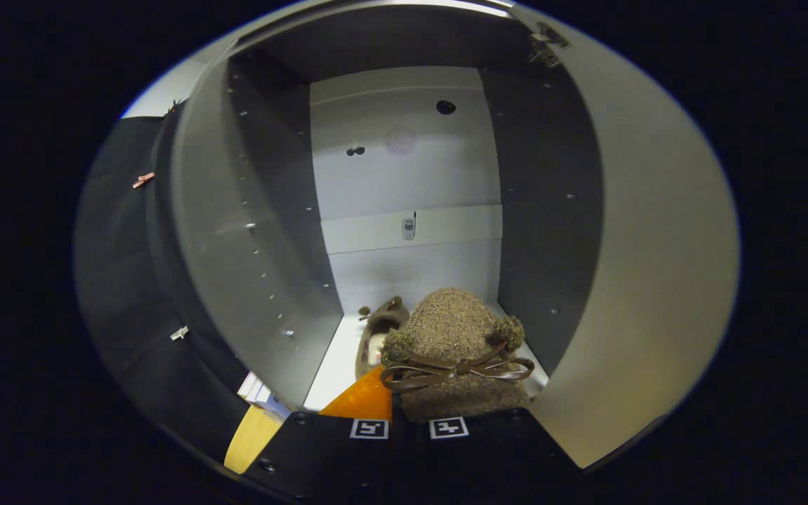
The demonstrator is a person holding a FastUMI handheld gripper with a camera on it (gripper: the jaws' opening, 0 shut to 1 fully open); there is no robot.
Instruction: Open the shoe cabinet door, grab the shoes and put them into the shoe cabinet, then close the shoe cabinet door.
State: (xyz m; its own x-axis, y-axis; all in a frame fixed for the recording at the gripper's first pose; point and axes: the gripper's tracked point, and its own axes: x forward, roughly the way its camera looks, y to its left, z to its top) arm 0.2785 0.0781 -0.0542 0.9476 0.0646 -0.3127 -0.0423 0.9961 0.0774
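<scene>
The cabinet (404,175) stands open and is seen from its mouth. Its left door (236,231) is swung out on the left, with a row of small holes and fittings running down its inner face. Inside, the two side walls are dark and the back panel is pale, crossed by a lighter band that carries a small bracket (409,227) at its middle. Higher on the back panel sit a round hole and a pair of smaller dark spots. On the right, the right door (649,252) curves outward, with a hinge (544,42) near its top corner.

Two things lie in the cabinet's lowest compartment. On the pale floor, toward the left wall and further in, rests a second shoe (378,331), brownish with a lighter inside, partly hidden. To its right, nearer the cabinet's mouth, is the shoe (456,330).

The shoe is a fuzzy, speckled brown slipper with a rounded toe pointing into the cabinet. Two small pompoms sit on either side of its upper, and a thin brown ribbon bow lies across it.

The gripper (409,421) is at the cabinet's front edge. The shoe's near end sits right at the fingers, over the right one and against the left, its toe reaching beyond them. Whether both fingers press on it cannot be told, as the contact is hidden.
</scene>
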